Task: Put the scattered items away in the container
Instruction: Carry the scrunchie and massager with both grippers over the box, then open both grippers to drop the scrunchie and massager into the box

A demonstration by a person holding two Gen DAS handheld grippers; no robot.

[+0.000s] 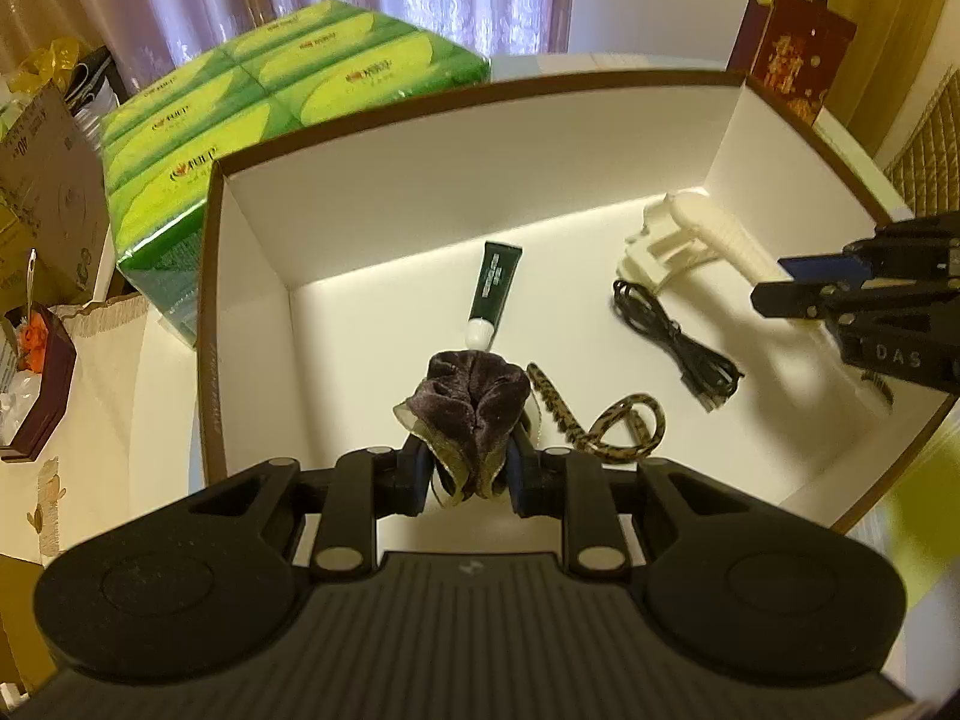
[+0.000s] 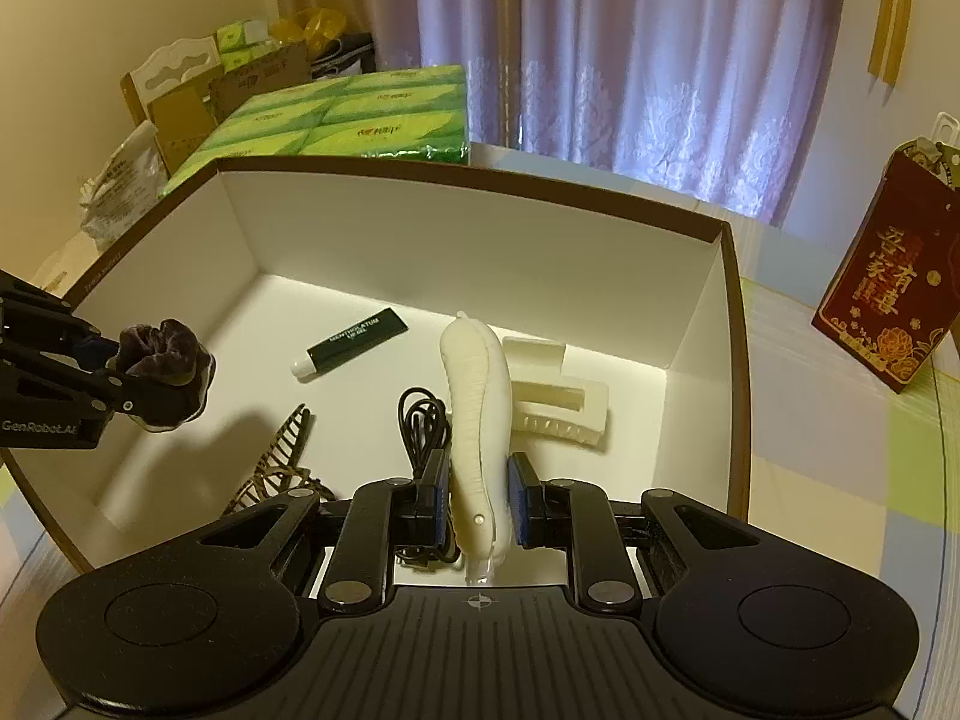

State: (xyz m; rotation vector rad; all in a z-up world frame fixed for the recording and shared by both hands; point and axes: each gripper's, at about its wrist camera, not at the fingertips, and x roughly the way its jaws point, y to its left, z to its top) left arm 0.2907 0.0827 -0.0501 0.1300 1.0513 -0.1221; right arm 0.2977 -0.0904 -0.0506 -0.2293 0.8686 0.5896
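A white box with a brown rim [image 1: 420, 180] [image 2: 480, 252] holds a dark green tube [image 1: 495, 288] [image 2: 354, 339], a coiled black cable [image 1: 678, 342] [image 2: 423, 420], a cream claw hair clip [image 1: 654, 252] [image 2: 558, 408] and a leopard-print clip [image 1: 600, 426] [image 2: 276, 468]. My left gripper [image 1: 471, 468] [image 2: 120, 384] is shut on a dark purple velvet scrunchie [image 1: 474, 408] [image 2: 165, 348], held over the box's near left part. My right gripper [image 2: 478, 498] [image 1: 798, 294] is shut on a long white ribbed tool [image 2: 477, 408] [image 1: 720, 234], raised above the cable and claw clip.
A green pack of tissues [image 1: 240, 120] [image 2: 360, 120] lies behind the box on the left. A red printed carton [image 1: 792, 54] [image 2: 888, 312] stands to the right of the box. Cardboard boxes and bags [image 1: 48, 192] crowd the far left. Curtains hang behind.
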